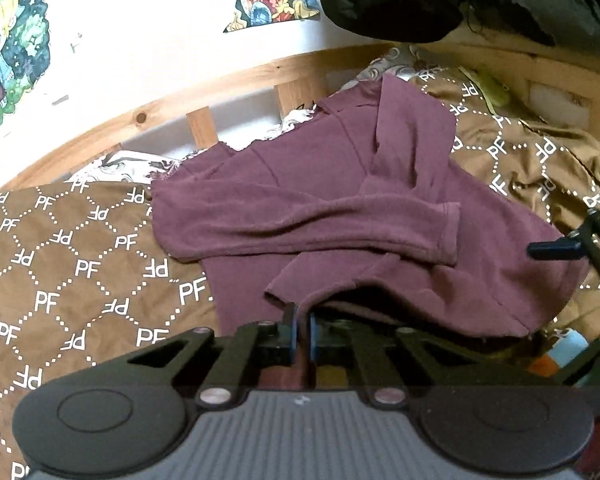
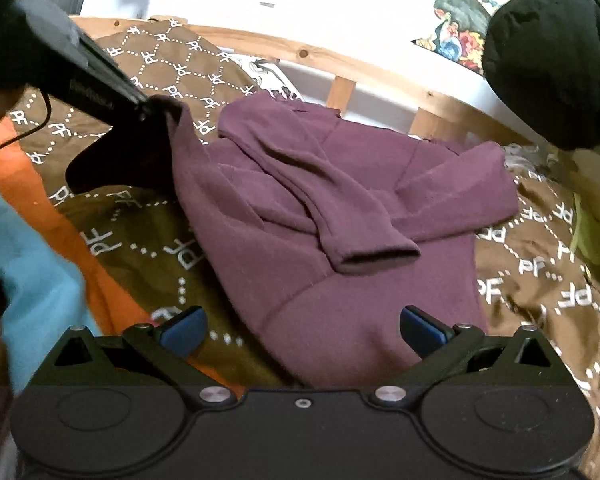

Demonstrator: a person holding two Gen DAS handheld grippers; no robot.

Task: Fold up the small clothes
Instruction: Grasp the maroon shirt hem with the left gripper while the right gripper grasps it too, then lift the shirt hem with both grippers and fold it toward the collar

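A small maroon long-sleeved top [image 1: 340, 184] lies on a brown "PF" patterned blanket [image 1: 60, 264], both sleeves folded across its body. My left gripper [image 1: 303, 334] is shut on the top's hem corner and holds that corner lifted. In the right wrist view the top [image 2: 332, 208] fills the middle, and the left gripper [image 2: 148, 106] pinches the raised corner at upper left. My right gripper [image 2: 302, 330] is open, its blue pads [image 2: 184, 326] on either side of the top's near hem, holding nothing. The right gripper's fingers [image 1: 556, 250] show at the left view's right edge.
A wooden bed rail [image 1: 204, 92] and white wall with colourful posters [image 1: 12, 48] run behind the bed. A black garment [image 2: 548, 60] hangs at upper right. Orange and light blue cloth [image 2: 32, 272] lies at the left. A green item [image 1: 496, 90] lies on the blanket far right.
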